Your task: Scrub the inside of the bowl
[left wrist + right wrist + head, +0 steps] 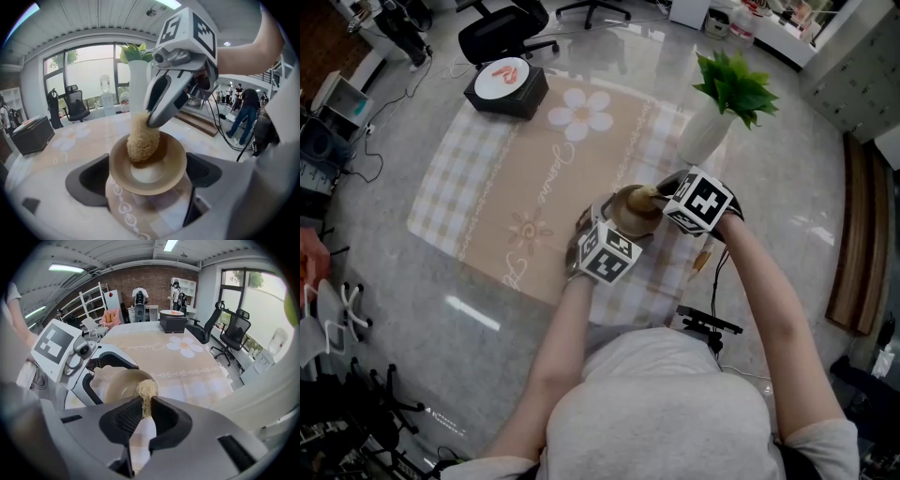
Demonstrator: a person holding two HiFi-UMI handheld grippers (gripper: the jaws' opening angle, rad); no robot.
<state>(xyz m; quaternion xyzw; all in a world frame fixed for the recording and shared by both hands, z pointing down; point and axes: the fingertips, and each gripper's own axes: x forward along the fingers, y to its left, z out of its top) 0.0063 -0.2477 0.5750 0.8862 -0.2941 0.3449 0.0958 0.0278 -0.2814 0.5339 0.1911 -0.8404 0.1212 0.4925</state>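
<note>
Over the surface (412, 281), our left hand-held gripper (147, 174) clasps the bowl (143, 188) across its rim. Our right hand-held gripper (143, 414) is clenched on the loofah (142, 143), which sits inside the bowl. We judge the bowl rigid, light and slick, and the loofah springy, best pinched at its top

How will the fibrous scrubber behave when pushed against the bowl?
The scrubber looks like loose dry fibre, so probably light and springy. The right gripper pinches only one end, so it may bend against the bowl.
</note>
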